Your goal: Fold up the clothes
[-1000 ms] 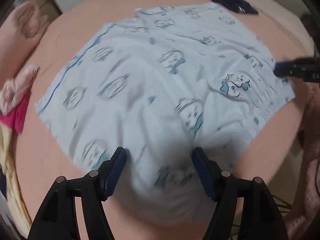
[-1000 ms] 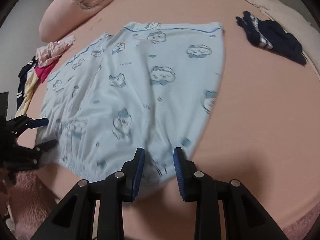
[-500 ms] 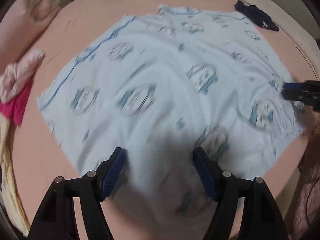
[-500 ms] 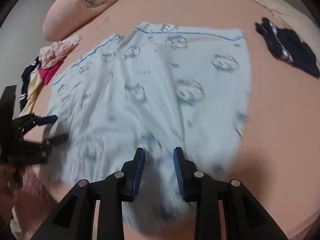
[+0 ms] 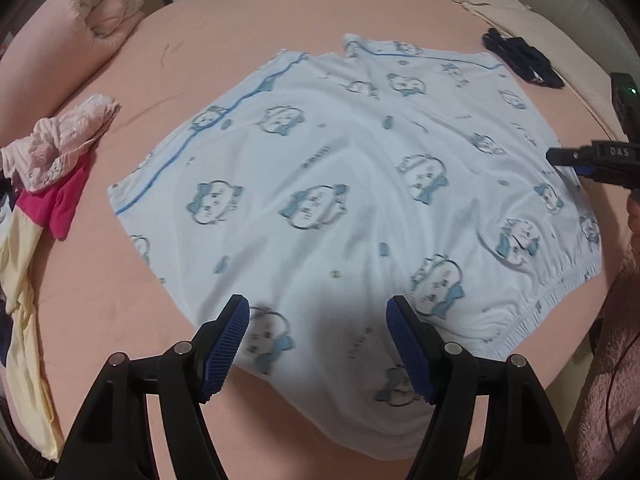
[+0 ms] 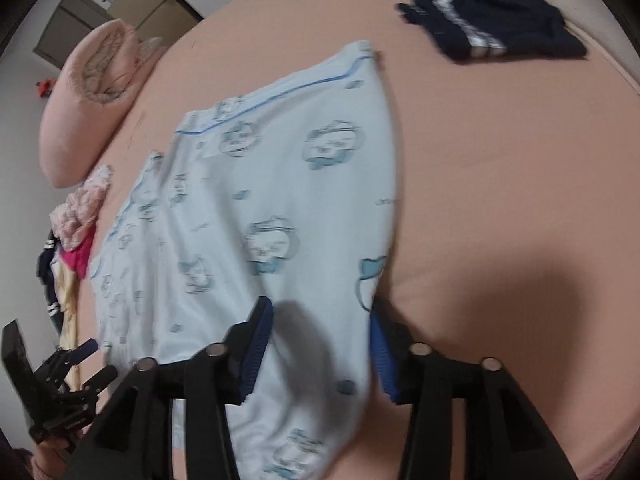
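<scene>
At far left of the peach bed sheet [image 5: 224, 60], a pile of unfolded clothes [image 5: 60, 152] waits its turn. The left gripper [image 5: 318, 340] hovers over the near hem side of the pale blue printed shorts [image 5: 340, 184], jaws wide apart and holding nothing. The shorts lie spread flat in mid-bed, elastic waistband [image 5: 560, 284] toward the right. The right gripper [image 6: 318, 344] stands at the shorts' right edge, jaws partly apart with cloth between them, not visibly pinched. A folded navy garment [image 6: 500, 20] lies well apart, far right.

Step in hand, as judged: smoothing is done and the first fold is being set up. The next move calls for both grippers to pinch one side edge.

Against the frame a second ago, the right wrist has rolled and shifted sideways; the shorts are unmoved.
</scene>
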Tool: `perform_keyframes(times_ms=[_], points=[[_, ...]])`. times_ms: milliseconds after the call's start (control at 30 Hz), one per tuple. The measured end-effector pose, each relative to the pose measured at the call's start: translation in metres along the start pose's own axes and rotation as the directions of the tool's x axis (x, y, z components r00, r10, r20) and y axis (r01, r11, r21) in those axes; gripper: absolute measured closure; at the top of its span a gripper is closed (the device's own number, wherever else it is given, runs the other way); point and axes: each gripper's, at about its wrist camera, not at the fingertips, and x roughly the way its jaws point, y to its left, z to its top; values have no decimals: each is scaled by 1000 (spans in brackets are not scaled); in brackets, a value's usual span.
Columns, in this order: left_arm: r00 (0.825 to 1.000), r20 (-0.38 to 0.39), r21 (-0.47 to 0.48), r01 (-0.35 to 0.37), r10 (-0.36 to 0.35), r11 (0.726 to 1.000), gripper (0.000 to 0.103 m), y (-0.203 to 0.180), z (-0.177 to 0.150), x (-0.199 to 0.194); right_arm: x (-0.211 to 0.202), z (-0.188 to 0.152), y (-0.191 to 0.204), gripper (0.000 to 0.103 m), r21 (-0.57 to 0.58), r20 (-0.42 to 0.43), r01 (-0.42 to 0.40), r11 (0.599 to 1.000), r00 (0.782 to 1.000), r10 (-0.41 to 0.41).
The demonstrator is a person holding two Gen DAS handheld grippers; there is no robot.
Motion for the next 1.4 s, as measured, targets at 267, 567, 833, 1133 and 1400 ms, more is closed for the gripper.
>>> perform_keyframes(times_ms=[267, 567, 833, 1133, 1400], points=[[999, 36, -22, 4, -3, 1000, 33, 19, -5, -21, -1, 14, 20, 99, 13, 42, -35, 999, 999, 34], [1000, 6, -121, 13, -13, 993, 33, 60, -42, -42, 54, 12, 223, 97, -433, -155, -69, 899, 988, 1], [974, 53, -119, 226, -222, 967, 33, 42, -43, -33, -36, 3, 189, 78, -346, 13, -129, 929, 990, 142], [897, 78, -73, 440, -435, 895, 33, -32, -9, -37, -30, -5, 70, 70, -106, 27, 104, 989, 994, -102], [875, 110, -324, 480, -471, 815, 34, 25, -32, -35, 13, -26, 162, 70, -476, -223, -159, 865, 973, 56]])
